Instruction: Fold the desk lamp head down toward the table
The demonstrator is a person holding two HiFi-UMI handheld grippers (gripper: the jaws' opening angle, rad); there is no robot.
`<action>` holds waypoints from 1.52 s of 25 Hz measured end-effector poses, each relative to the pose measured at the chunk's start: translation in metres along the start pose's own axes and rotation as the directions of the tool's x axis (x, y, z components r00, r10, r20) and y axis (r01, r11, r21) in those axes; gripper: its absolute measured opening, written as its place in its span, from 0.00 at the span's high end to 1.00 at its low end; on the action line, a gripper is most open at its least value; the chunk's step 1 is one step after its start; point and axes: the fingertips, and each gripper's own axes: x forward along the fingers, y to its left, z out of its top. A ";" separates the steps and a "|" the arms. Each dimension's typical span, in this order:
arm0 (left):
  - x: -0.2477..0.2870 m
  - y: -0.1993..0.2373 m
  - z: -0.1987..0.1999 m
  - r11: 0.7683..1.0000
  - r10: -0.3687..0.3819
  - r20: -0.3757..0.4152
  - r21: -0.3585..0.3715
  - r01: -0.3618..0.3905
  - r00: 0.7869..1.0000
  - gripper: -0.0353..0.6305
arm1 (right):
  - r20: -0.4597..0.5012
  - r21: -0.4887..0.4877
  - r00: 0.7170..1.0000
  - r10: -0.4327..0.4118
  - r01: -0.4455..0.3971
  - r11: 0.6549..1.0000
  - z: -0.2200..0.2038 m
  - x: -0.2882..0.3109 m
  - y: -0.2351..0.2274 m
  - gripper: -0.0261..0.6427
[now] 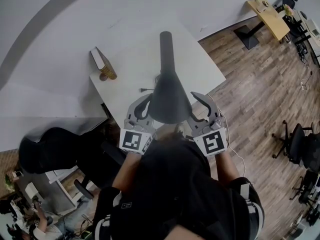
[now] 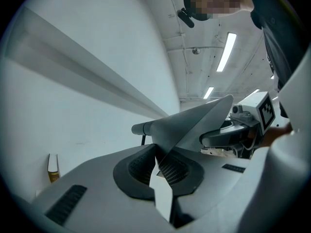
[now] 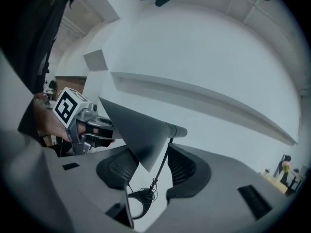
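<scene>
The desk lamp's dark cone shade (image 1: pixel 170 96) stands over the white table (image 1: pixel 205 66), with its neck (image 1: pixel 166 44) pointing away from me. My left gripper (image 1: pixel 145 105) is at the shade's left rim. In the left gripper view its jaws (image 2: pixel 158 166) are shut on the edge of the shade (image 2: pixel 194 125). My right gripper (image 1: pixel 199 103) is at the right rim and stands open. In the right gripper view the shade (image 3: pixel 136 130) hangs between the spread jaws (image 3: pixel 146 171), with a gap to the right pad. The thin stem (image 3: pixel 163 166) and the cord at the base (image 3: pixel 141 198) show below.
A small upright book or box (image 1: pixel 102 64) stands on the table's far left corner. Wood floor (image 1: pixel 260 99) lies right of the table, with another desk (image 1: pixel 270 16) and office chairs (image 1: pixel 295 144) further off. A white wall runs behind the table.
</scene>
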 end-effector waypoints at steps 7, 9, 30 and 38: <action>0.001 0.000 0.001 1.000 -0.009 0.003 0.000 0.009 1.000 0.89 | -0.016 -0.152 0.994 0.110 -0.111 0.982 0.016 0.004 0.008 0.66; 0.001 0.000 0.001 1.000 -0.011 0.002 0.002 0.011 1.000 0.89 | -0.004 -0.201 0.991 0.132 -0.130 0.971 0.021 0.006 0.010 0.65; -0.001 -0.010 0.012 0.975 -0.114 -0.058 0.183 0.123 0.992 0.71 | -0.016 -0.304 0.986 0.166 -0.163 0.939 0.023 0.010 0.014 0.69; -0.022 -0.039 0.043 0.792 -0.202 -0.242 0.529 0.304 0.949 0.62 | -0.019 -0.312 0.987 0.160 -0.158 0.937 0.023 0.008 0.015 0.69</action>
